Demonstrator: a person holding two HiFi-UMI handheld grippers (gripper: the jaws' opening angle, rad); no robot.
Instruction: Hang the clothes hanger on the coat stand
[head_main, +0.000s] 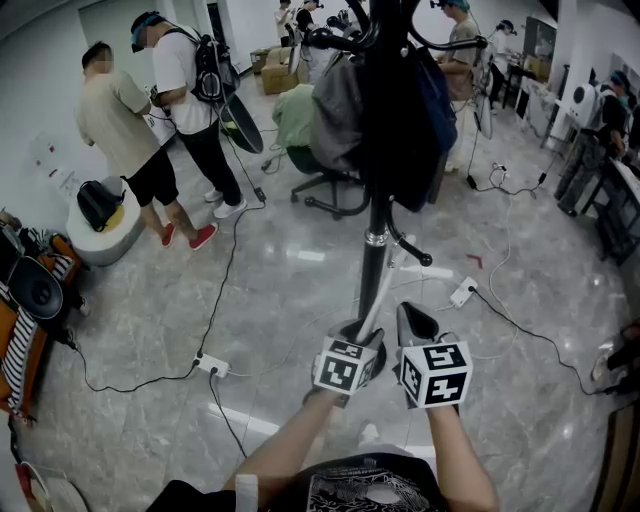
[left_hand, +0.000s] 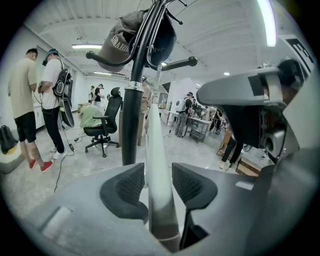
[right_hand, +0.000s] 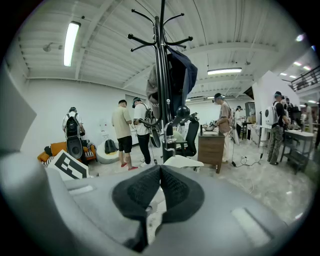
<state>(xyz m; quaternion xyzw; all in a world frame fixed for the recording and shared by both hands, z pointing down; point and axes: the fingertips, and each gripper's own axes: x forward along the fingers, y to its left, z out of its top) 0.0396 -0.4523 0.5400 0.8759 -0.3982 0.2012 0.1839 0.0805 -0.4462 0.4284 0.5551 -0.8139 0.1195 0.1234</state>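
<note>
The black coat stand (head_main: 377, 235) rises ahead of me, with dark garments and a cap on its upper hooks; it also shows in the left gripper view (left_hand: 130, 125) and the right gripper view (right_hand: 161, 75). The pale arm of the clothes hanger (head_main: 372, 300) slants up from my left gripper (head_main: 358, 338) towards the pole. In the left gripper view that arm (left_hand: 156, 145) runs between the jaws of the left gripper (left_hand: 159, 171), which stands open with a thin gap beside the arm. The hanger's hook is hidden. My right gripper (head_main: 415, 322) hovers just to the right, and in its own view (right_hand: 160, 171) it is shut and empty.
Cables and power strips (head_main: 211, 365) cross the marble floor. An office chair (head_main: 330, 190) draped with clothes stands behind the stand. Two people (head_main: 165, 110) stand at the far left near a round pouf (head_main: 105, 235). A wooden cabinet (right_hand: 210, 147) and desks are at the right.
</note>
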